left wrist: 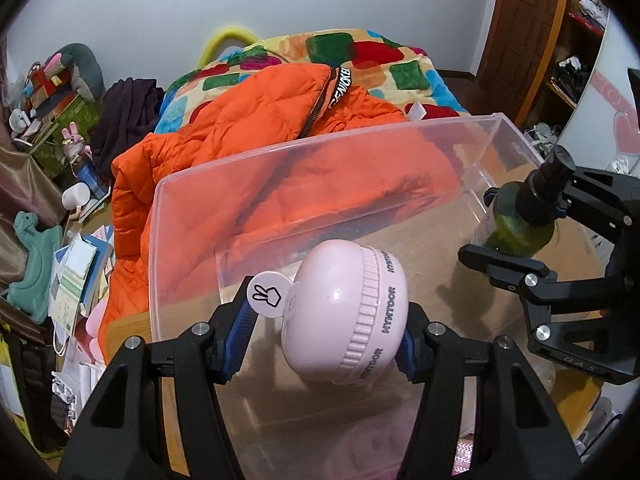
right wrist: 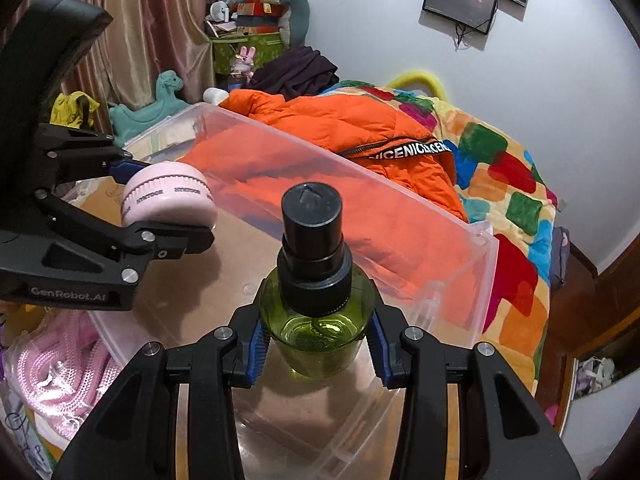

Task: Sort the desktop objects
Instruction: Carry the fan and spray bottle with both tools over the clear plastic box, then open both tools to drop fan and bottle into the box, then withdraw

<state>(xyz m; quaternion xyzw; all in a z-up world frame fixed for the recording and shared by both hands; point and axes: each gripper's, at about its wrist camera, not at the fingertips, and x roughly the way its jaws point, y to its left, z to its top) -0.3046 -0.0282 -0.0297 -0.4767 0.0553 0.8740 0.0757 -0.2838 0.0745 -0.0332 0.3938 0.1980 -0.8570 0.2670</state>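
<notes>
Holding one object in each gripper above a clear plastic bin (left wrist: 188, 216).

The left gripper (left wrist: 324, 340) pinches a round pink gadget (left wrist: 344, 316) between its blue-padded fingers (left wrist: 240, 332), the ribbed band with lettering running around its middle and a white tag with a rabbit-hand mark sticking out beside the left pad. The right gripper (right wrist: 318, 344) is clamped on the lower body of a green spray bottle (right wrist: 316, 320) with a black cap, which stands upright between the pads. Both objects hang over the bin's open interior, the pink one to the left and the bottle to the right, well apart; the bin floor appears bare, though glare through the plastic makes that hard to confirm. Behind the bin lies an orange puffer jacket (right wrist: 360, 124) on a patchwork blanket (right wrist: 508, 184).
</notes>
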